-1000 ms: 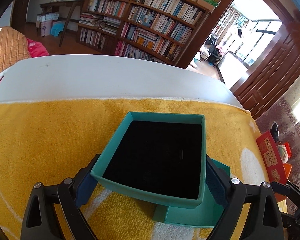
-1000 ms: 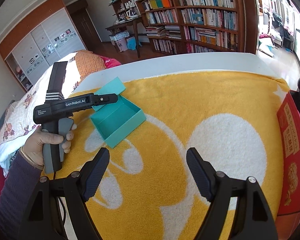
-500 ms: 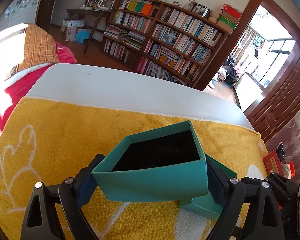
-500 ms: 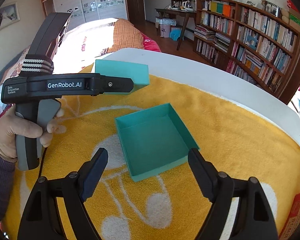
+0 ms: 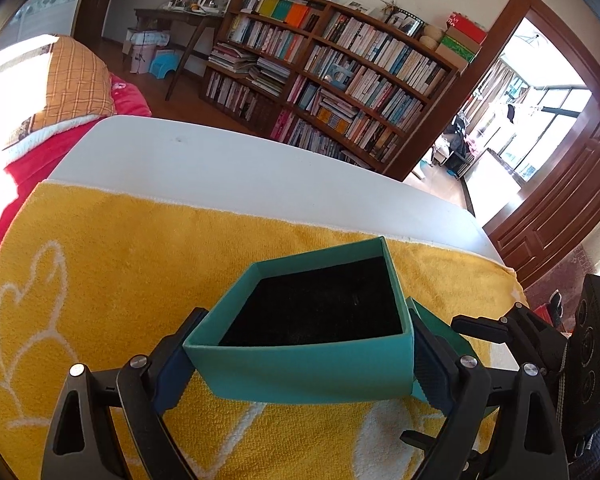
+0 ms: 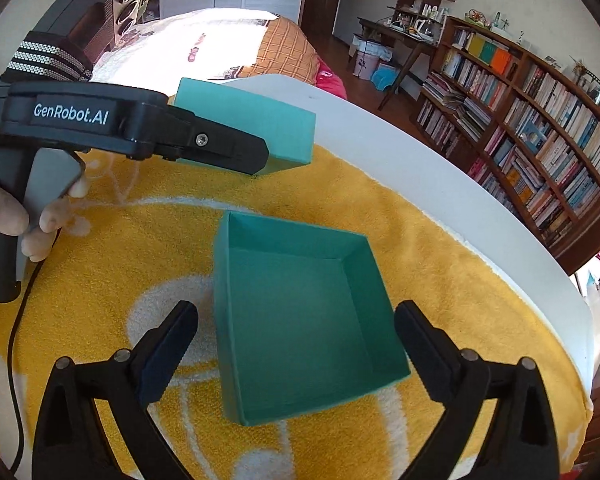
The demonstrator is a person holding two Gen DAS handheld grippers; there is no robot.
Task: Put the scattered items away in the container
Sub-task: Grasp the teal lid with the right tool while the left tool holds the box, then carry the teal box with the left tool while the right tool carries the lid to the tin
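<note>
My left gripper (image 5: 300, 364) is shut on a teal box with a black lining (image 5: 312, 344) and holds it tilted in the air above the yellow towel (image 5: 120, 280). The same box (image 6: 252, 128) and the left gripper (image 6: 236, 152) show at the upper left of the right wrist view. A second teal tray, the empty lid (image 6: 300, 316), lies open side up on the towel. My right gripper (image 6: 296, 340) is open, its fingers either side of the lid's near half, apart from it. The lid peeks out behind the held box (image 5: 440, 332) in the left wrist view.
The towel covers a white table (image 5: 240, 172) whose far edge runs behind the boxes. A bookshelf (image 5: 340, 76) and a doorway stand beyond; a bed (image 6: 228, 44) lies off the left side. The right gripper's body (image 5: 560, 360) is close on the right.
My left gripper has lifted the black-lined box higher and tilted it. My right gripper has moved forward over the lid, which now sits between its open fingers.
</note>
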